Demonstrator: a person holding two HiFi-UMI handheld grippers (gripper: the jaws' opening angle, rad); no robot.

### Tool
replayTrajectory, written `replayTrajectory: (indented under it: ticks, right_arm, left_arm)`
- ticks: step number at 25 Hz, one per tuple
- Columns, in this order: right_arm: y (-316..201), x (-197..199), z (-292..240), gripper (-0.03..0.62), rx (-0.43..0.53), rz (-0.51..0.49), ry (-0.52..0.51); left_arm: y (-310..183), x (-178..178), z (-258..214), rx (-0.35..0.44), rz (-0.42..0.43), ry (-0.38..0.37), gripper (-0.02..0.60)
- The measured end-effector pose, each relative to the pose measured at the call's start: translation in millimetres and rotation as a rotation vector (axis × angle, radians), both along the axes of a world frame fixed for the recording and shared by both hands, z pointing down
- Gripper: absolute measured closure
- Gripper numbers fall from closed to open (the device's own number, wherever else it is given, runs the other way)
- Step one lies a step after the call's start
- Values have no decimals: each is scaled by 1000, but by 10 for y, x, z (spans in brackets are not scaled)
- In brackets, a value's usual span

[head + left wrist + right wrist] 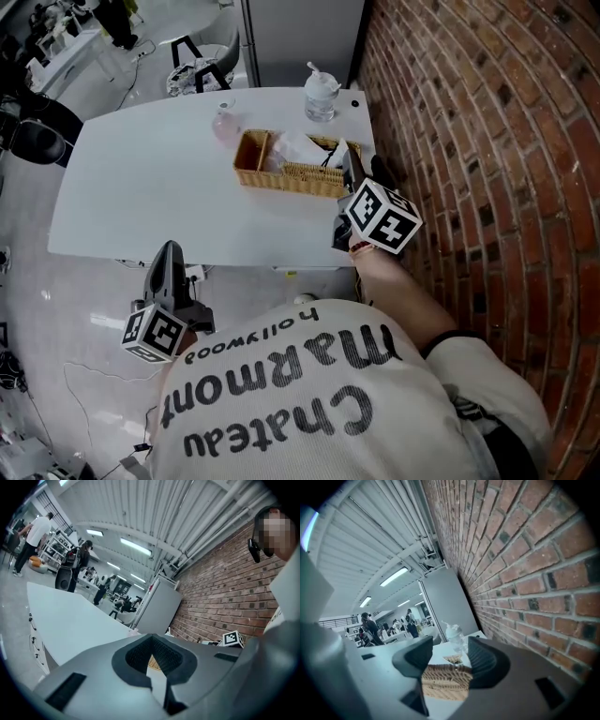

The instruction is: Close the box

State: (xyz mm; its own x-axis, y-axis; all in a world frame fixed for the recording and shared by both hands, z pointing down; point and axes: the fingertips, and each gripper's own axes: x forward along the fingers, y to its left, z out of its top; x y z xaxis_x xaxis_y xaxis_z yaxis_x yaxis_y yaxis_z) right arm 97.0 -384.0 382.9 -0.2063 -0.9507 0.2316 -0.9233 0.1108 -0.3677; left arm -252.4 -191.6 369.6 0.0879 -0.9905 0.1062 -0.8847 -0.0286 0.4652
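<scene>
sitting on the white table (159, 178) close to the red brick wall (469, 141), the woven wicker box (291, 169) looks light, stiff and rough; take its lid edge, i think. right gripper (352, 173) is spread, empty, just beside it; left gripper (169, 258) is pressed together, well apart.

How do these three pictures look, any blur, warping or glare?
Head view: even light, sharp, the brick wall bows toward the edge. Left gripper view: heavy fisheye, dark corners, its fingers blurred up close. Right gripper view: same warping, wicker basket soft, ceiling light strips bright but not blown out.
</scene>
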Motion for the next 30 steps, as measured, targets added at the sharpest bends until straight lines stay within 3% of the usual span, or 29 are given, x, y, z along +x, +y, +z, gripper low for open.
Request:
replayTrajectory:
  ticks: [9, 17, 30]
  right_arm:
    - [-352, 4, -69, 367, 4, -82, -30]
    - [-663, 43, 43, 411, -32, -159, -129]
    - [-964, 155, 216, 445, -124, -183, -342]
  left_arm:
    - [-260, 44, 36, 4, -22, 10, 580]
    - [-565, 105, 160, 8, -38, 22, 580]
    - [-722, 125, 194, 16, -62, 25, 580]
